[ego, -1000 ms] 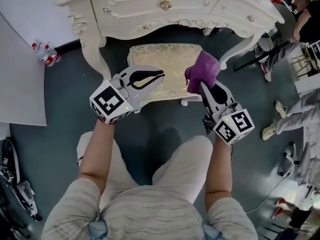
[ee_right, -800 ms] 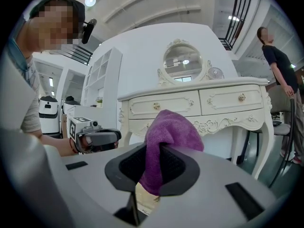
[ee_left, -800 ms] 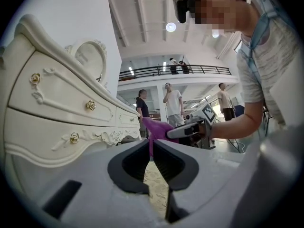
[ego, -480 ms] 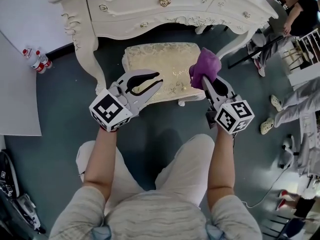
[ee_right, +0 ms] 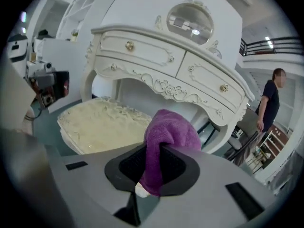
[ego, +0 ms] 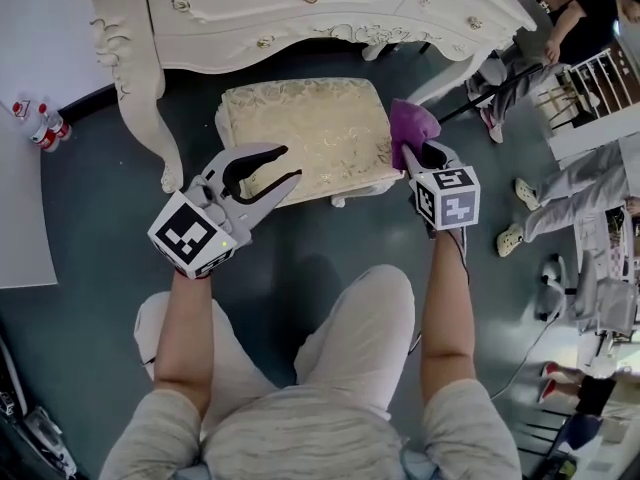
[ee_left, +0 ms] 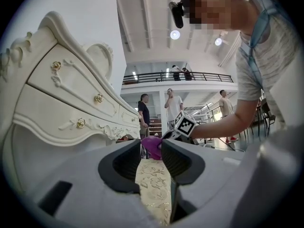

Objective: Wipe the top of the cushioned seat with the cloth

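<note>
The cushioned seat [ego: 305,138] is a cream stool with a gold brocade top, standing in front of the dressing table. My right gripper [ego: 420,156] is shut on a purple cloth [ego: 410,126] at the seat's right edge, pointing down. In the right gripper view the cloth [ee_right: 166,134] bunches up out of the shut jaws [ee_right: 154,167], with the seat [ee_right: 99,122] to the left. My left gripper [ego: 290,165] hovers over the seat's front left part. Its jaws have just been opening and hold nothing. The left gripper view shows the seat top [ee_left: 154,189] through the gap [ee_left: 151,163].
A white carved dressing table [ego: 300,13] with drawers stands behind the seat, its leg [ego: 140,98] to the left. Bottles [ego: 40,123] sit on the floor at far left. People [ego: 575,28] and a white chair [ego: 590,88] are at the right.
The right gripper has swung down and to the seat's right edge with the cloth. The left gripper has sunk a little and its jaws have parted.
</note>
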